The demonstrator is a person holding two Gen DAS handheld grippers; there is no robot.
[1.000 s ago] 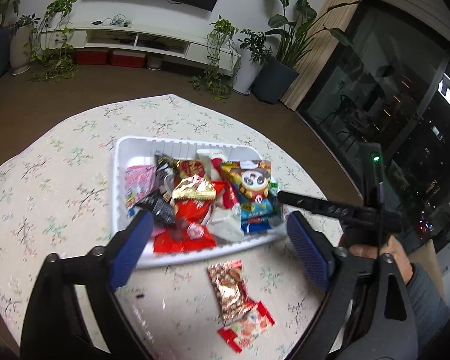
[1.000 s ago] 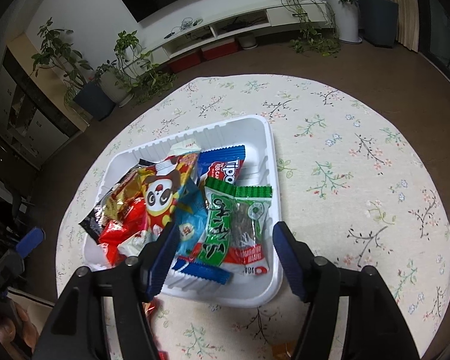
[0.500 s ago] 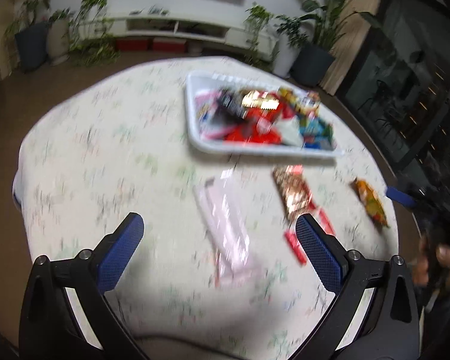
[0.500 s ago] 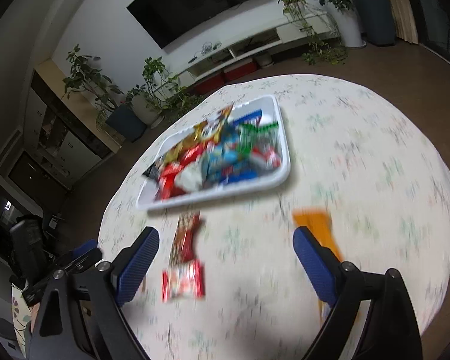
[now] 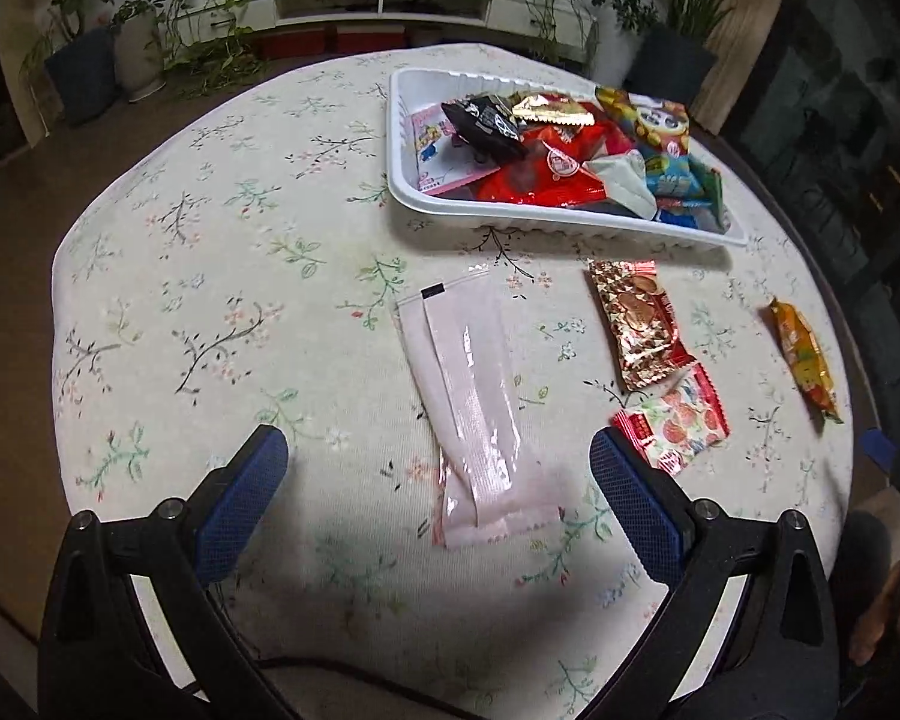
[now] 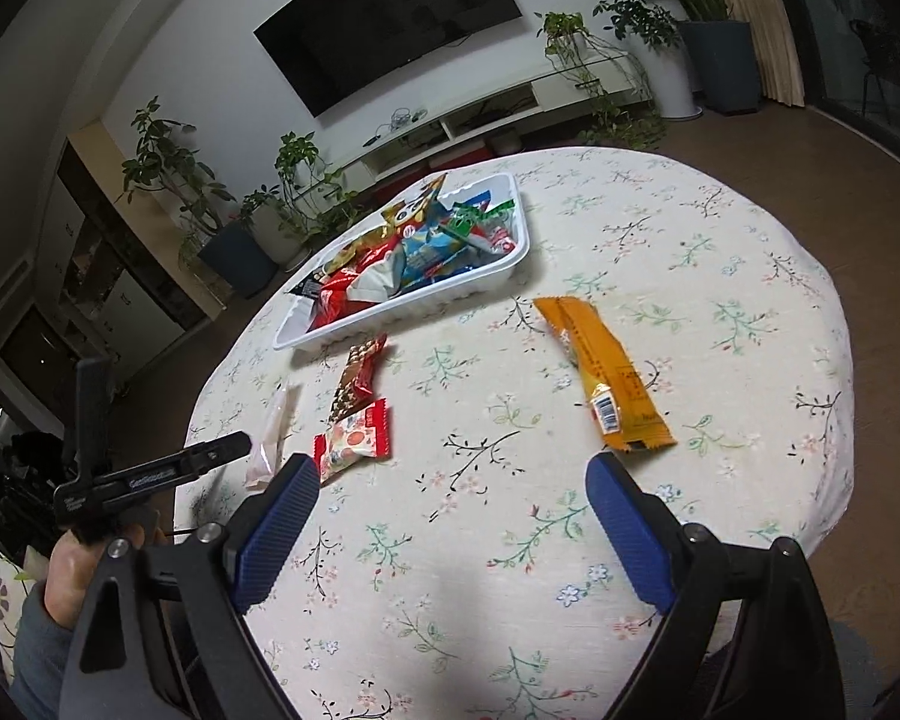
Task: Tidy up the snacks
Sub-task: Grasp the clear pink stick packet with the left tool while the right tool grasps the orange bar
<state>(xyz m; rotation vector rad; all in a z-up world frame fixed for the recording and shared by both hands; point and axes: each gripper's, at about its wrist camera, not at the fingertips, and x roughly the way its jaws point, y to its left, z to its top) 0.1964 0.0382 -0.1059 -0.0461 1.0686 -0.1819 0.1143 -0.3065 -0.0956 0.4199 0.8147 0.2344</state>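
A white tray (image 5: 576,223) (image 6: 426,306) full of several snack packets sits on the far part of the round flowered table. Loose on the cloth lie a pale pink packet (image 5: 471,402) (image 6: 270,429), a gold-and-red packet (image 5: 639,324) (image 6: 357,381), a small red-and-white packet (image 5: 675,426) (image 6: 354,441) and an orange packet (image 5: 804,360) (image 6: 606,372). My left gripper (image 5: 438,498) hangs open just over the near end of the pink packet, empty. My right gripper (image 6: 450,531) is open and empty, with the orange packet just beyond its right finger.
The table edge curves close below both grippers. A TV stand (image 6: 450,120), potted plants (image 5: 84,60) and a dark window front (image 5: 840,90) surround the table. A hand (image 6: 66,570) grips the left tool's handle at the lower left of the right wrist view.
Both grippers have pulled back from the tray toward the near side of the table. The left has sunk over the pink packet. The right's jaws have spread wider.
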